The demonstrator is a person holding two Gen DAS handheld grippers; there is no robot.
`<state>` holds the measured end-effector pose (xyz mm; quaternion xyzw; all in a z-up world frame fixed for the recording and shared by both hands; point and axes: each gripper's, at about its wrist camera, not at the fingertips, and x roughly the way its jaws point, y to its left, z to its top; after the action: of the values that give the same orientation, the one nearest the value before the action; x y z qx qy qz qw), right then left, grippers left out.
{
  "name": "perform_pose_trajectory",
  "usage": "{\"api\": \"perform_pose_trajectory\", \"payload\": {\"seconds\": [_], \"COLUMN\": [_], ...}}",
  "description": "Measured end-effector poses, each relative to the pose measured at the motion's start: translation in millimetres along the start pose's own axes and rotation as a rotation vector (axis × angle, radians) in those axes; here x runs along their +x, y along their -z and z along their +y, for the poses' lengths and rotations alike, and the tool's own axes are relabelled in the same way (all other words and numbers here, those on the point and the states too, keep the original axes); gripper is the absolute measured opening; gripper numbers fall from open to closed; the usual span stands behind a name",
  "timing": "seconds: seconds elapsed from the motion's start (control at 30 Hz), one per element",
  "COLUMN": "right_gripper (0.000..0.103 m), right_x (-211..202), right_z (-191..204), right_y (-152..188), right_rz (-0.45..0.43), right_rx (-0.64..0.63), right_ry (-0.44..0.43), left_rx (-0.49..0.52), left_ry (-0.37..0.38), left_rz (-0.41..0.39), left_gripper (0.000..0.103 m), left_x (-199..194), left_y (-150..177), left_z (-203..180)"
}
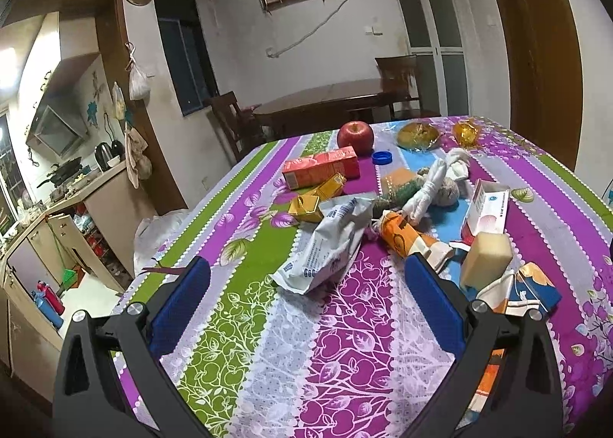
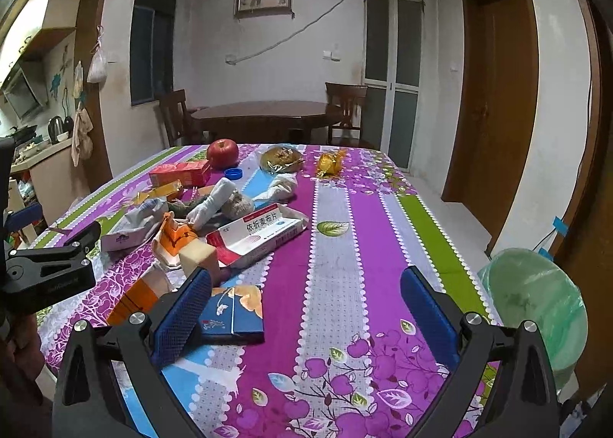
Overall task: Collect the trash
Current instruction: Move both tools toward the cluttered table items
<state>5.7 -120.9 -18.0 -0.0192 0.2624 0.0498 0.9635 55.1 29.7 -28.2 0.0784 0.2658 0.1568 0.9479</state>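
Litter lies scattered on the flowered tablecloth (image 1: 345, 353). A crumpled white wrapper (image 1: 329, 242) sits just beyond my left gripper (image 1: 306, 261), which is open and holds nothing. Farther off are gold packets (image 1: 306, 204), a red carton (image 1: 322, 168), an orange wrapper (image 1: 402, 237) and a beige sponge (image 1: 486, 256). My right gripper (image 2: 306, 273) is open over bare cloth. A flattened blue-and-orange carton (image 2: 233, 311) lies against its left finger (image 2: 180, 315). An opened white-and-red medicine box (image 2: 260, 235) lies ahead. A bin lined with a green bag (image 2: 536, 307) stands off the table's right side.
A red apple (image 2: 222, 152), a blue cap (image 2: 233, 173), a clear dish of food (image 2: 281, 158), a gold foil wrapper (image 2: 329, 164) and knotted white cloth (image 1: 433, 181) sit at the far end. Beyond stand a wooden dining table (image 2: 264, 112) and chairs, with a kitchen counter (image 1: 76, 192) on the left.
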Motion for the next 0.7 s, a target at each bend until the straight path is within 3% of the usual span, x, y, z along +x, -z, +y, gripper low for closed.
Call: {"api": "perform_pose_trajectory", "payload": {"seconds": [0.7], "right_gripper": [0.098], "right_x": [18.6], "right_z": [-21.8], "right_y": [11.8], "right_rz": [0.012], "right_rx": [0.048], "right_ry": [0.042], "left_rx": [0.022], "left_ry": [0.057], "left_rz": [0.106], "left_gripper": [0.098], "left_x": [14.3], "left_y": [4.6], "left_z": [-17.2]}}
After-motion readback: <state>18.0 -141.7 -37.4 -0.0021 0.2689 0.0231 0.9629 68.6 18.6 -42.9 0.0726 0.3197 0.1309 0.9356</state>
